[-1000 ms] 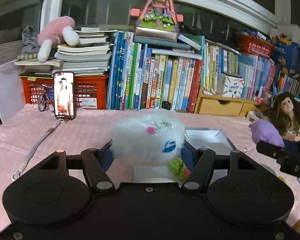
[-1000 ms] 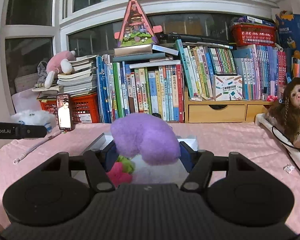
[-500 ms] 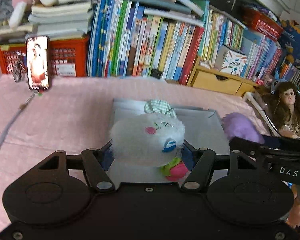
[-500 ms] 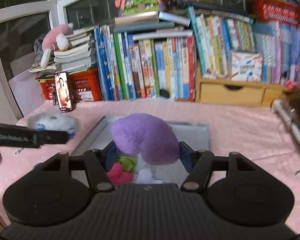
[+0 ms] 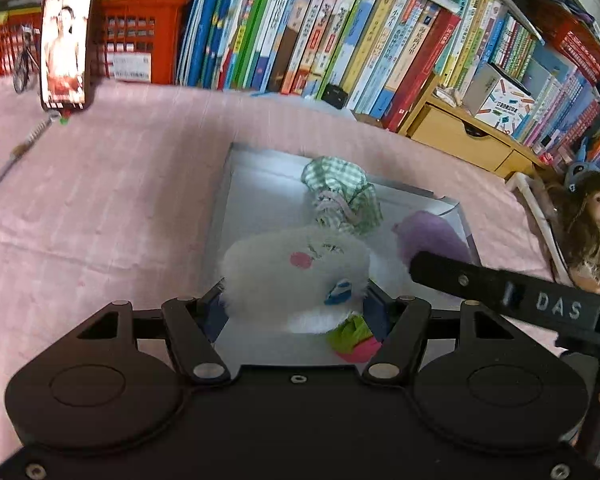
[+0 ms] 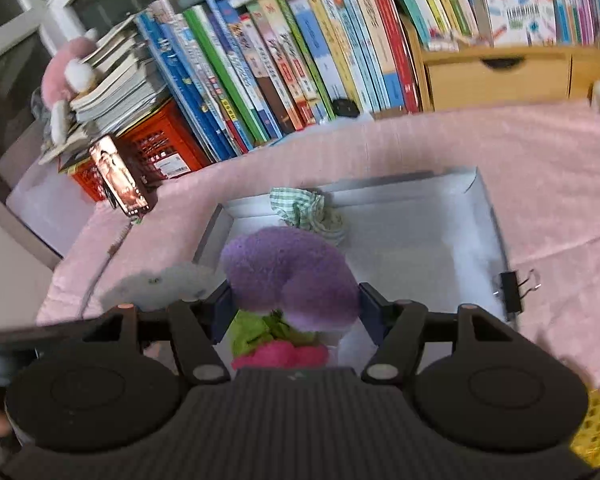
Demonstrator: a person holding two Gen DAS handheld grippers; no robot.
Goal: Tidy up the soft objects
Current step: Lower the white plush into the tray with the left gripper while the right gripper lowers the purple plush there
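With my left fingers (image 5: 296, 304) clamped on the white plush (image 5: 296, 270) and my right fingers (image 6: 294, 310) on the purple plush (image 6: 290, 276), both over the grey tray (image 6: 420, 248), I should lower each beside the checked cloth bundle (image 5: 342, 196) before letting go.

Left gripper (image 5: 296, 304) and right gripper (image 6: 296, 308) angle downward, jaws clamped.
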